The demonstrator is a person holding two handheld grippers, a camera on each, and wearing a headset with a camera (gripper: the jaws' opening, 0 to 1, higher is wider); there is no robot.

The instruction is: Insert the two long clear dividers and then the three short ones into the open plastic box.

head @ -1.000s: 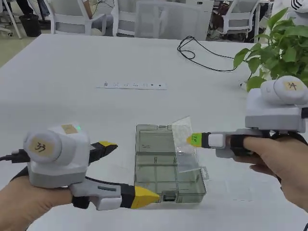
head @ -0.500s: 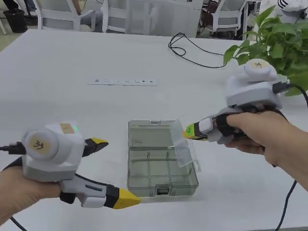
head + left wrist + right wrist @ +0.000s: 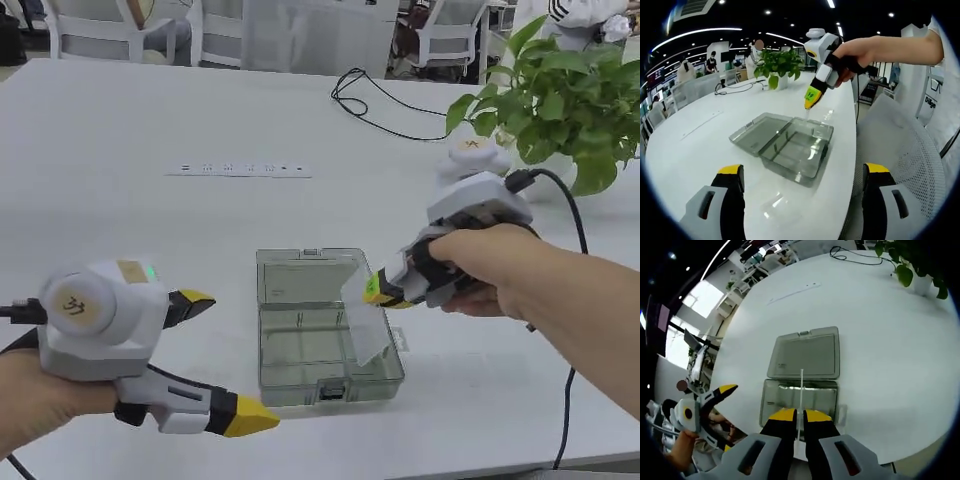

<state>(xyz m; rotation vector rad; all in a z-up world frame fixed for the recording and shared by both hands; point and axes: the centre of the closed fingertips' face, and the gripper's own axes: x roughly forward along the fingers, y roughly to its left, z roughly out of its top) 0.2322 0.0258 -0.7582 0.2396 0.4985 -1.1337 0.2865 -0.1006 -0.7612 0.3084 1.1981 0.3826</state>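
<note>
The open clear plastic box (image 3: 300, 372) lies on the white table, its lid (image 3: 300, 275) folded flat behind the base. My right gripper (image 3: 377, 291) is shut on a clear divider (image 3: 366, 322), which hangs tilted over the right part of the base. In the right gripper view the divider (image 3: 801, 385) stands edge-on between the yellow tips, above the box (image 3: 805, 352). I cannot tell whether it touches the base. My left gripper (image 3: 225, 358) is open and holds nothing, just left of the box. From it I see the box (image 3: 765, 137) and the right gripper (image 3: 812, 96).
A potted plant (image 3: 560, 90) stands at the back right, with a black cable (image 3: 380, 100) beside it. A white power strip (image 3: 238, 170) lies behind the box. A small clear piece (image 3: 842, 414) lies against the box's right side. Chairs line the far edge.
The right gripper has tipped downward and lowered the divider from above the box's right edge toward the base. The left gripper stays open in about the same place. The head camera shifted.
</note>
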